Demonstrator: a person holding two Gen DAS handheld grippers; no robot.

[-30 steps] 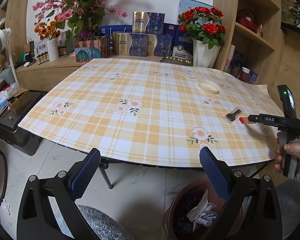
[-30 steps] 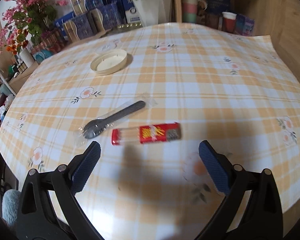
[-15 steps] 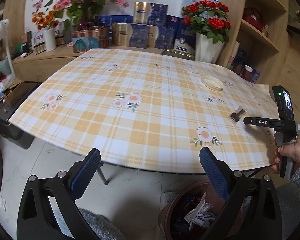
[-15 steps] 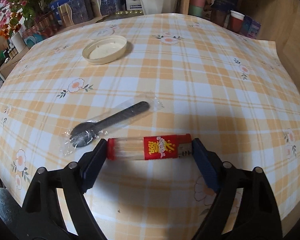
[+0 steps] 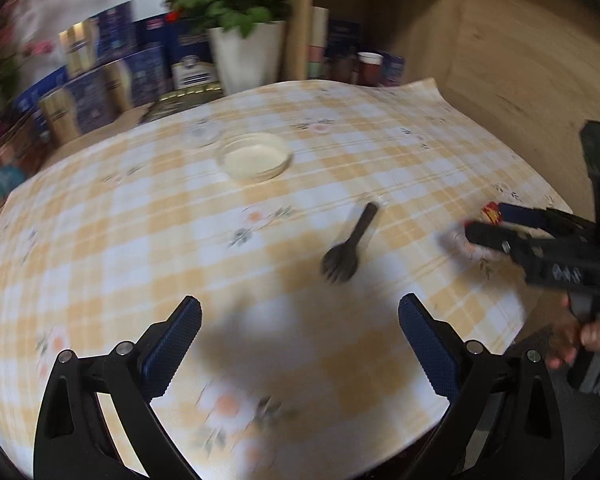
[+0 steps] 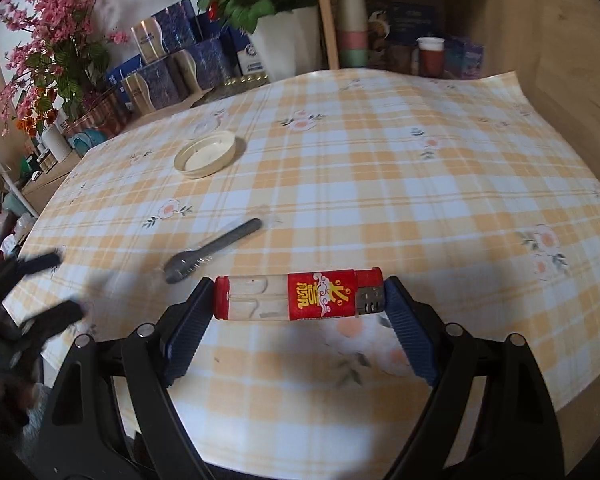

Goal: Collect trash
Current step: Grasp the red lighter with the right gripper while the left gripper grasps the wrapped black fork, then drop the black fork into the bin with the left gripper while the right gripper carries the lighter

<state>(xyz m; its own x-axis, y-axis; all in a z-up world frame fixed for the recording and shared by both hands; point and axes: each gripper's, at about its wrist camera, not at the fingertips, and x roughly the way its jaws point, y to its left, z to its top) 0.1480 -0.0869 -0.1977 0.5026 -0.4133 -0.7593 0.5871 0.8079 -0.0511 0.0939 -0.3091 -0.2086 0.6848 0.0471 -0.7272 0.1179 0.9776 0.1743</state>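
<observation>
Two blue pads of the right hand-held gripper clamp the red lighter end to end, lifted just above the surface; it looks light, rigid and slick, so the lengthwise pinch could slip. At its ten o'clock lies the wrapped black fork, flimsy, best taken across its handle by the left hand-held gripper, whose empty jaws, just narrowed slightly, gape wide.

We can make out little legible text: the red label on the lighter carries large yellow Chinese characters with white cloud shapes, which we cannot read with certainty. The blue and gold boxes beside the table bear printing too small and blurred for us to read.
</observation>
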